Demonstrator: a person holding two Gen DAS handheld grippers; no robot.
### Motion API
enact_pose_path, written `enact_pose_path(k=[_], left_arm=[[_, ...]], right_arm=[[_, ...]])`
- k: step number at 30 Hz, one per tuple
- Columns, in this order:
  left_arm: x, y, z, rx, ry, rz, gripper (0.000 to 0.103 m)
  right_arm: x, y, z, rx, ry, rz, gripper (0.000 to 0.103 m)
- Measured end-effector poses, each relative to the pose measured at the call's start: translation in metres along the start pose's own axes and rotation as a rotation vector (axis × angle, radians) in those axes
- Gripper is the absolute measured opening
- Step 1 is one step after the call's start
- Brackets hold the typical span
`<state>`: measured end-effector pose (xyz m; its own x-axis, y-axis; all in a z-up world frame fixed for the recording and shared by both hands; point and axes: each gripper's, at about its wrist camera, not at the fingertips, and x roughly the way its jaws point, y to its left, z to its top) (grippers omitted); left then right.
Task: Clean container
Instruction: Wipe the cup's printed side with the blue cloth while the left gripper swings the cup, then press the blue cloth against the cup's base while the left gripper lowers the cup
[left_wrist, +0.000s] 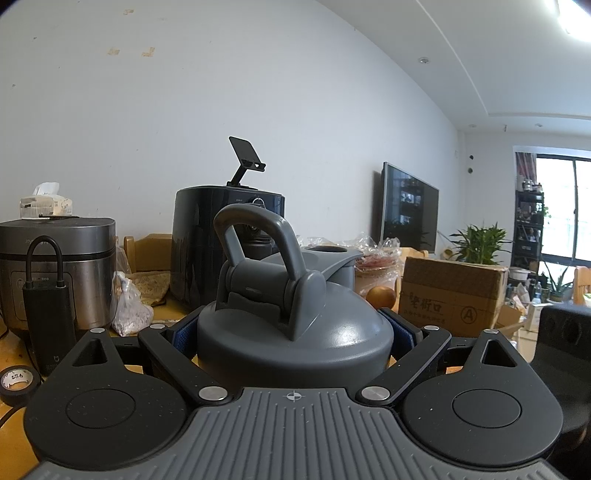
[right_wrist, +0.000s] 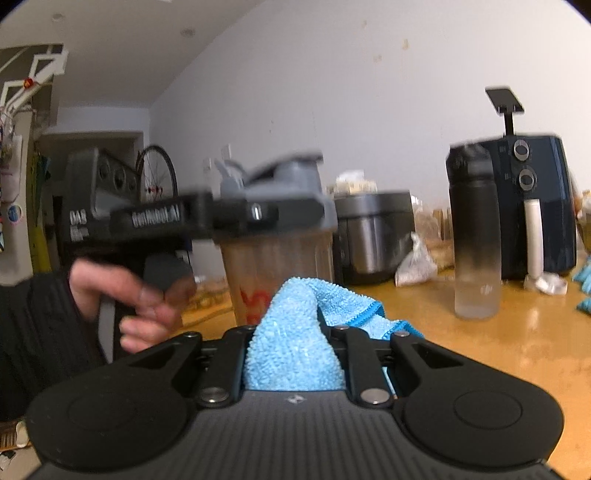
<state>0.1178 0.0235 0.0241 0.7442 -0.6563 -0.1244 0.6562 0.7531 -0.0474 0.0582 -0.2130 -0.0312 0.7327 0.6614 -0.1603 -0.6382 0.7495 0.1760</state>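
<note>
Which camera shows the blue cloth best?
The right wrist view: the blue cloth fills its middle, pinched in the right gripper, in front of the shaker bottle. The left wrist view shows no cloth, only the bottle's grey lid.

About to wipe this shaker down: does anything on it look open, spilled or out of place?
Only the shaker bottle's grey lid: its spout cap is flipped open. No spill shows. Left gripper clamps the lid; right gripper pinches the blue cloth.
</note>
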Motion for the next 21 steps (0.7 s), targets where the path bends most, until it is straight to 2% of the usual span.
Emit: enact_pose_path(k=[9,21], left_arm=[[0.001,0.0,0.0,0.0,0.001,0.0,0.096],[0.0,0.0,0.0,-0.001,0.002,0.0,0.096]], right_arm=[[0.017,-0.006,-0.028,0.021,0.149,-0.008,0.009],[0.017,-0.006,-0.028,0.011,0.134,-0.013,0.01]])
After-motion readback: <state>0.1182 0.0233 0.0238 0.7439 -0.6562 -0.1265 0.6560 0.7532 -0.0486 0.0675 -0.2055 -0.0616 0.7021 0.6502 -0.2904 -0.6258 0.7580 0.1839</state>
